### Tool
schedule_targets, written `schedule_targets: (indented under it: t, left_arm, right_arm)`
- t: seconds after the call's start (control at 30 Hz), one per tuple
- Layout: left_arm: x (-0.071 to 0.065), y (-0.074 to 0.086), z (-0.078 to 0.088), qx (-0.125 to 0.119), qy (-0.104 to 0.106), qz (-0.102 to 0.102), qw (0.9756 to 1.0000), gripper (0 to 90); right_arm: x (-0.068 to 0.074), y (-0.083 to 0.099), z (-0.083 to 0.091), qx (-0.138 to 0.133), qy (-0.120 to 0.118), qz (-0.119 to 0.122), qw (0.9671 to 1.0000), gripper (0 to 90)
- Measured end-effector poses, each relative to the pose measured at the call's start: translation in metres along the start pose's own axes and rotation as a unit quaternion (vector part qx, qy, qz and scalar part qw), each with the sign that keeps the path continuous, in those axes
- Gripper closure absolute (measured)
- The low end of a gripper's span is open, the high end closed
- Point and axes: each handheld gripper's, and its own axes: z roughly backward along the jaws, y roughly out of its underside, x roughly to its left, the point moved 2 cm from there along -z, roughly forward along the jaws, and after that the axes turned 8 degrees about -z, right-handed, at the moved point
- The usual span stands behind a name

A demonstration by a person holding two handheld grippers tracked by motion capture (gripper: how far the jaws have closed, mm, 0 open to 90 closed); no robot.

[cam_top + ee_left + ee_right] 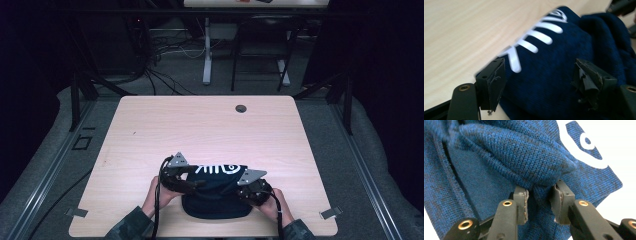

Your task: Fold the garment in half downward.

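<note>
The pale wooden surface (pixel 210 125) is carrying one thing, a navy knitted garment (pixel 216 192) with a white printed design (pixel 217 168), bunched up at the near edge, about midway between left and right. A small dark round hole (pixel 241 108) is sitting in the surface near its far edge, well apart from the garment.

A person's hands are coming in from the near side, one at each end of the garment. The left gripper (pixel 197 183) is lying over the garment's left part; in the left gripper view its jaws are standing wide apart above the knit and the white print (pixel 534 40), and the pads are not pressing on the fabric.

The right gripper (pixel 244 192) is sitting at the garment's right end. In the right gripper view its jaws are pinching a raised fold of the navy knit (pixel 524 157) between the pads, nearly closed, with the fabric bulging up just past the tips.
</note>
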Motion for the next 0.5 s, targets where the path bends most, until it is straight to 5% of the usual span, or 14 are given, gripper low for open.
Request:
schedule_targets:
  t: [0.27,0.5]
  left_arm:
    - [-0.009,0.014,-0.009,0.039,-0.008,-0.017,0.9991,27.9]
    - [-0.008,0.018,-0.014,0.053,-0.014,-0.021,0.9983,27.9]
  right_arm:
    - [0.001,-0.001,0.001,0.005,0.003,0.002,1.0000,64.4]
    - [-0.001,-0.008,0.012,0.022,-0.026,-0.014,0.9993,41.9]
